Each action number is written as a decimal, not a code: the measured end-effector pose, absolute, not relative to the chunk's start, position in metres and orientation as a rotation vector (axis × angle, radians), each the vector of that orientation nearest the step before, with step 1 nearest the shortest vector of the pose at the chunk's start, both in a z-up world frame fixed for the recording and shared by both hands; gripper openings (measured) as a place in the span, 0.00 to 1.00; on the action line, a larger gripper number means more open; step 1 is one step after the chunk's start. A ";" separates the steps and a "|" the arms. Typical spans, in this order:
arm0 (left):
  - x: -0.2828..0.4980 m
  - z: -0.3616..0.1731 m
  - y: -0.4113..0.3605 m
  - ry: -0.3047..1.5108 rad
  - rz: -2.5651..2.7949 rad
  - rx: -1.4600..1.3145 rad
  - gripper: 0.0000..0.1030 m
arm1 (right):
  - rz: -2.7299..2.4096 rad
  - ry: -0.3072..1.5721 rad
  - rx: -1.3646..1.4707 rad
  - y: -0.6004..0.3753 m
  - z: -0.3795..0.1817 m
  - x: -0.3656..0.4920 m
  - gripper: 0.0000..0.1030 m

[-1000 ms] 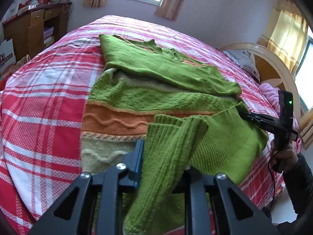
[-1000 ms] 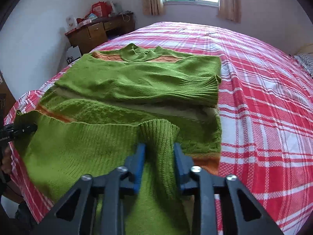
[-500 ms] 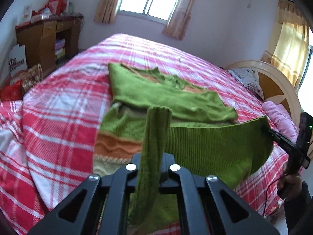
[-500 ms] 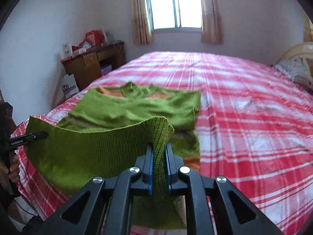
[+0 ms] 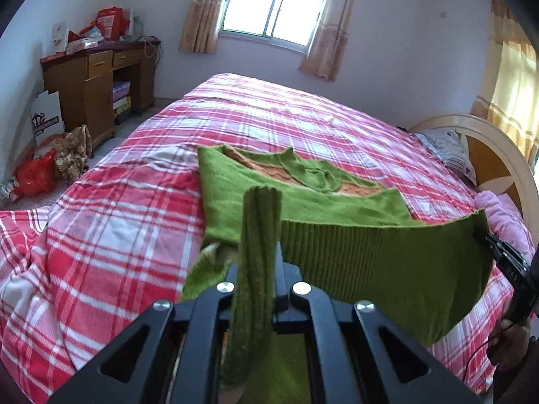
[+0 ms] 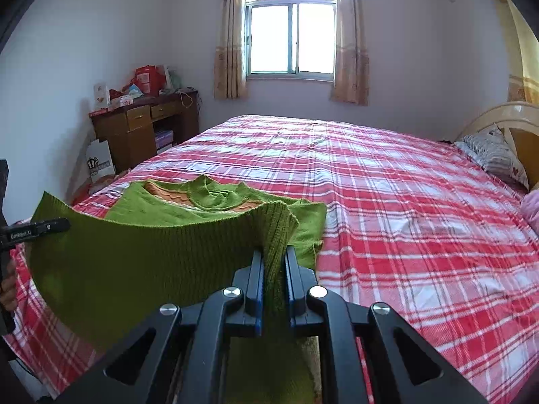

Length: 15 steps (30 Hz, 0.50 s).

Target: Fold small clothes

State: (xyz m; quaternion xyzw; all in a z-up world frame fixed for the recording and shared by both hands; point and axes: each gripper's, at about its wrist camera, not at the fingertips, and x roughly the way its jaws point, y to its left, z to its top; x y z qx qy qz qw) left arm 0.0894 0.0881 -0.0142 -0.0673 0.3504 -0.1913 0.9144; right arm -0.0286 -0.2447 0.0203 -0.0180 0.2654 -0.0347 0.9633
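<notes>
A green knit sweater (image 5: pixel 303 208) with orange stripes lies on the red plaid bed (image 5: pixel 134 219), its sleeves folded across the chest. Its ribbed hem (image 5: pixel 387 262) hangs stretched in the air between both grippers. My left gripper (image 5: pixel 259 266) is shut on one hem corner, which bunches up between the jaws. My right gripper (image 6: pixel 273 262) is shut on the other corner of the sweater (image 6: pixel 134 262). Each gripper shows in the other's view: the right gripper (image 5: pixel 485 235) at the right edge, the left gripper (image 6: pixel 64 224) at the left edge. The lower body of the sweater is hidden behind the raised hem.
A wooden desk (image 5: pixel 97 80) with boxes on top stands against the far left wall, bags (image 5: pixel 37 175) on the floor beside it. A pillow (image 5: pixel 444 144) and a curved headboard (image 5: pixel 498 155) are at the right. The bed (image 6: pixel 404 219) stretches wide beyond the sweater.
Both grippers closed fully on the hem corners and rose, lifting the hem off the bed into a taut band. Both views tilted up, showing more of the room.
</notes>
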 end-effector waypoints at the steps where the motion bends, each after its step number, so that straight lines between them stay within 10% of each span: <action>1: 0.096 -0.013 0.087 0.722 -0.390 -0.145 0.05 | -0.073 0.540 -0.044 -0.245 0.021 -0.023 0.10; 15: 0.165 -0.008 0.075 0.749 -0.355 -0.188 0.05 | -0.100 0.559 -0.037 -0.265 0.026 0.055 0.09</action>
